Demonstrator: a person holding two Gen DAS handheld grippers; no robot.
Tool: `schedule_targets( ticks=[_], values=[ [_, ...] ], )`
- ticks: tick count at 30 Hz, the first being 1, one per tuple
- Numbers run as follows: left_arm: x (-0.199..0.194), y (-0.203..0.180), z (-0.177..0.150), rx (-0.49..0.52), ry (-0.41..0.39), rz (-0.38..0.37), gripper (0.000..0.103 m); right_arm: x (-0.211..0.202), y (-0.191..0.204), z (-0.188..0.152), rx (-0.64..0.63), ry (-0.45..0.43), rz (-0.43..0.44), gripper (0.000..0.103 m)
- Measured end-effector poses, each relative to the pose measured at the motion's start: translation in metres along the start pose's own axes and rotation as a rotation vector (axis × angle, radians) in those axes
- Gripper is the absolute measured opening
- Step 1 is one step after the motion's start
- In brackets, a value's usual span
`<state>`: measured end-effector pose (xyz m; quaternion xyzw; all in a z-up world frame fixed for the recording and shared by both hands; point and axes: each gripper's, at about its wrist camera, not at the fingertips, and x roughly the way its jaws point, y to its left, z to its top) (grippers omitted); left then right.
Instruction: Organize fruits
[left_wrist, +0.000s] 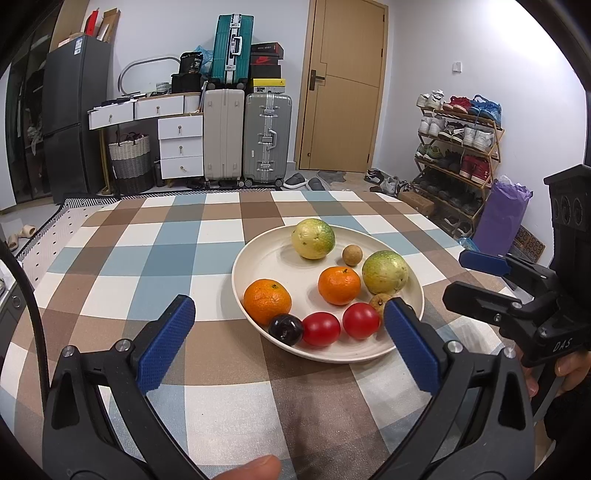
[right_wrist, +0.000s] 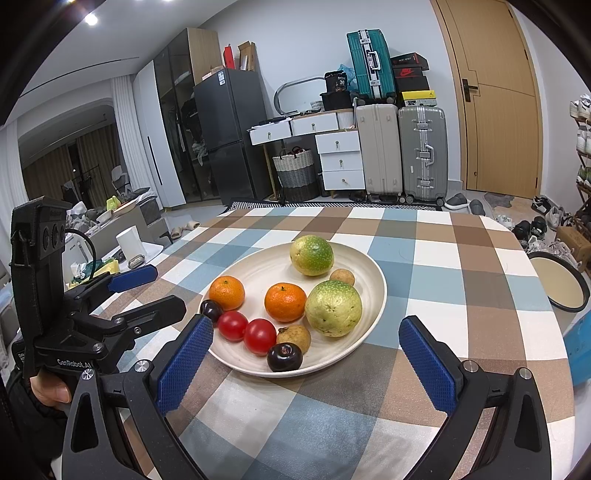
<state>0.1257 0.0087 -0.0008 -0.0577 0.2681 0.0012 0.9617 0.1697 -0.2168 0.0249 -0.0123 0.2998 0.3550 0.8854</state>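
Fruits all sit on the cream plate (right_wrist: 373, 273) on the checkered table (right_wrist: 461, 258): two green guavas (right_wrist: 333, 308), two oranges (right_wrist: 285, 302), two tomatoes (right_wrist: 259, 335), two small brown ones (right_wrist: 294, 336), and dark plums (right_wrist: 284, 356), two showing in the right view. Left gripper (left_wrist: 291, 339) and right gripper (right_wrist: 306, 363) both hover wide open, empty, just short of the plate.

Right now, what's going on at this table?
A person holds a gripper in each hand over a checked table. Both the left gripper and right gripper are open and empty, aimed at a plate that holds all the fruit: oranges, tomatoes, green fruits, small brown ones and dark plums. Nothing is picked up yet.
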Motion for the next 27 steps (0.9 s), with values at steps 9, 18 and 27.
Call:
schedule_targets(
  ticks=[9,18,27],
  values=[
    [-0.0001,-0.0003,-0.0002,0.001,-0.001,-0.002,0.102,-0.0001,0.0005,0.0001,0.000,0.000,-0.001,0.103],
    [-0.0006,-0.0005,-0.0001,0.000,-0.001,-0.006,0.102,-0.0002,0.0004,0.0001,-0.001,0.001,0.000,0.103],
    [-0.0023,0.0002,0.0031,-0.012,-0.002,0.004,0.102,-0.0002,0.0008,0.0003,-0.001,0.000,-0.001,0.103]
  ],
)
